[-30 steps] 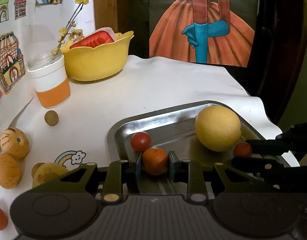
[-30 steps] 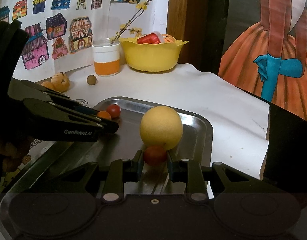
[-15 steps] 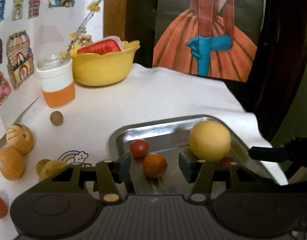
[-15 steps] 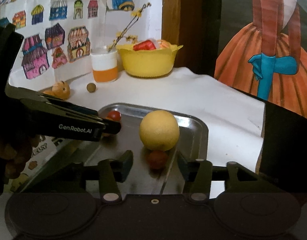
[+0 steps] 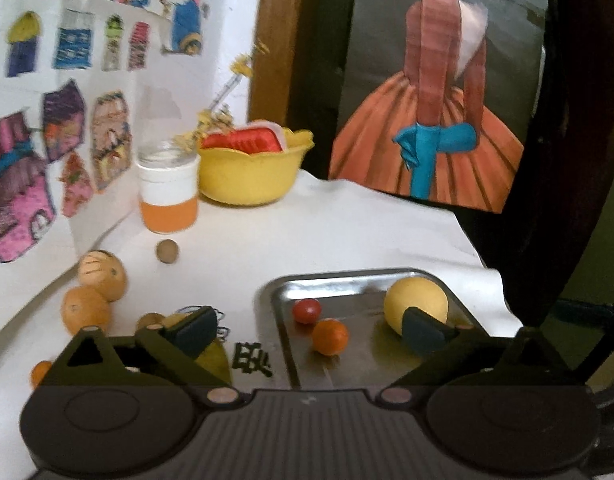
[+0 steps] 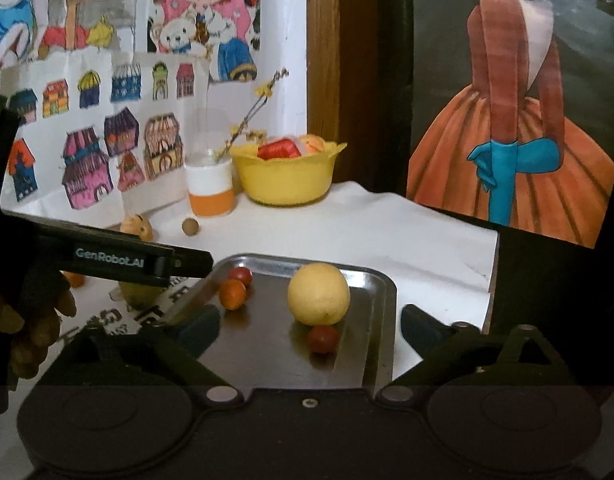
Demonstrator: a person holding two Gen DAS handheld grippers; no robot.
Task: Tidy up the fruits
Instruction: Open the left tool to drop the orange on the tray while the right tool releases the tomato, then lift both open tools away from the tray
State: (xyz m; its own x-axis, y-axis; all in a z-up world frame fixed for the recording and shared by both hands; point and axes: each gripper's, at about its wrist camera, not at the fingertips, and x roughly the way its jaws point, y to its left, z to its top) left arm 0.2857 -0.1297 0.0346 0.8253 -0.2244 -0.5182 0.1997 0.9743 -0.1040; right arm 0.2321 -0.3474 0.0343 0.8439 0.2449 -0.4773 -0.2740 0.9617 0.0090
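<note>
Left gripper [image 5: 311, 330]: fingers wide apart, empty, above the tray's 9 o'clock edge.
Right gripper [image 6: 311, 328]: fingers wide apart, empty, over the tray.
Tray [image 6: 267, 344]: on the bench; holds a lemon [image 6: 318, 293], a tomato [image 6: 323, 339] touching it at 6 o'clock, an orange [image 6: 232, 294] and second tomato [image 6: 242, 276] at 10 o'clock.
Bowl [image 6: 287, 178]: 12 o'clock, well apart.

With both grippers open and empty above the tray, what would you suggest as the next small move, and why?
Probably swing the left gripper left toward the orange lying on the white cloth. The metal tray already holds the yellow fruit, a small orange fruit and two red tomatoes, while several fruits lie loose on that side, and the left gripper is open and nearest to them.
</note>
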